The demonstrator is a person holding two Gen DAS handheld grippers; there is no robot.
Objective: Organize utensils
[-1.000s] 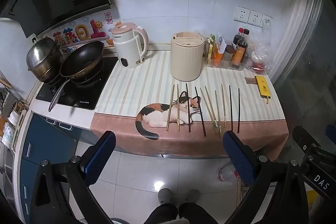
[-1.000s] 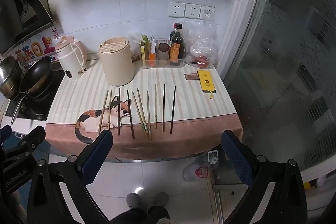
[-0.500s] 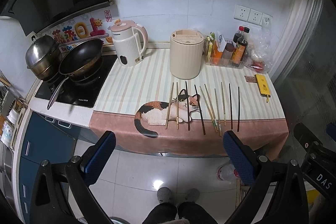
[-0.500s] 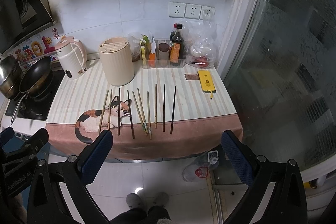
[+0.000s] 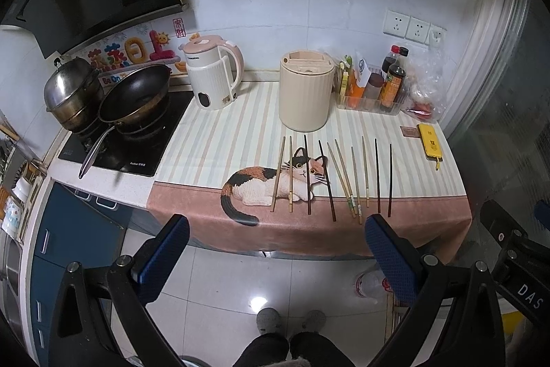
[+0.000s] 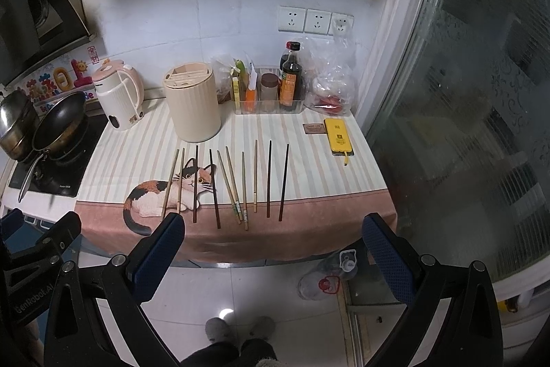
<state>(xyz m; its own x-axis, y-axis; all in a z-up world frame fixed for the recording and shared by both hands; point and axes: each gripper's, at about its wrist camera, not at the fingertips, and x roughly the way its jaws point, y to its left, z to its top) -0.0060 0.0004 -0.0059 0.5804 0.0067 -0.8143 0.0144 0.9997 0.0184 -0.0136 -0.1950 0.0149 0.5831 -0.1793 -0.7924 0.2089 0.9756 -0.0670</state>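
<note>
both the left gripper [image 5: 275, 250] and right gripper [image 6: 273, 245] hang wide open and empty. chopsticks [image 6: 237, 184] lie close together on the tabletop [image 6: 343, 181]; fingers may catch two or roll one off.

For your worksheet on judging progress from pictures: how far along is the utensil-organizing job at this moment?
Nothing looks done yet: the ten chopsticks all lie in a row on the cat tablecloth, none in the cream holder behind them. Nothing is in hand: the left gripper and right gripper are both open and empty, short of the counter. All the picking up and slotting remains.
</note>
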